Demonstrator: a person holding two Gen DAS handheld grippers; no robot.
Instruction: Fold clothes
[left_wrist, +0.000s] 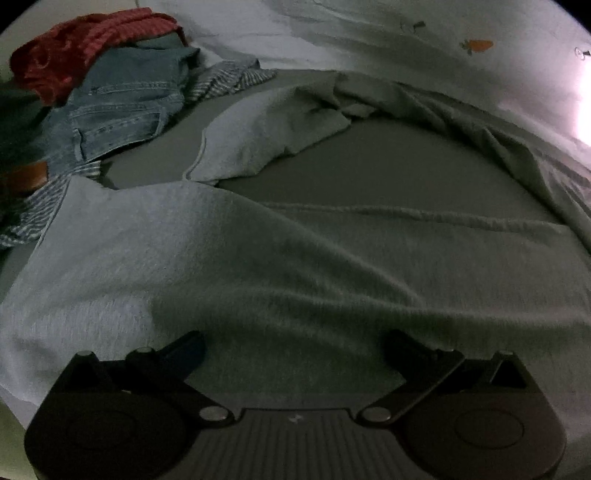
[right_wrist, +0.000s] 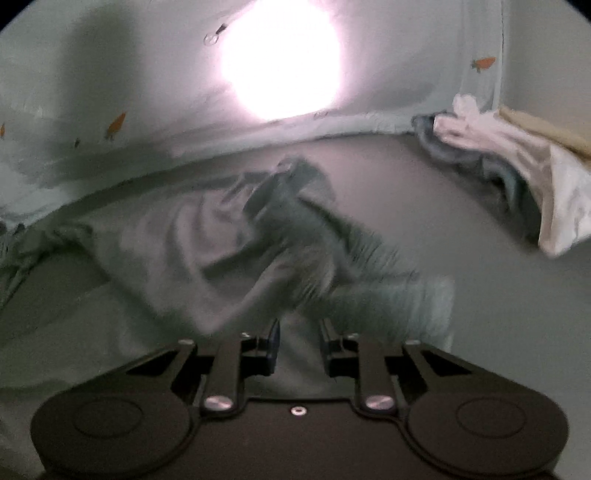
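Observation:
A light grey garment (left_wrist: 229, 266) lies spread on a grey surface (left_wrist: 369, 162), one sleeve (left_wrist: 266, 136) bent across at the back. My left gripper (left_wrist: 295, 345) is open, its fingers (left_wrist: 184, 345) wide apart just over the near part of the garment. In the right wrist view the same grey garment (right_wrist: 258, 251) is bunched and blurred. My right gripper (right_wrist: 298, 339) has its fingers (right_wrist: 273, 341) close together with a fold of the grey cloth between them.
A pile of blue jeans (left_wrist: 122, 107), a red garment (left_wrist: 85, 48) and striped cloth (left_wrist: 229, 79) lies at the back left. A white sheet with carrot prints (right_wrist: 110, 92) hangs behind. White and blue clothes (right_wrist: 509, 162) are heaped at the right. A bright light (right_wrist: 280, 59) glares.

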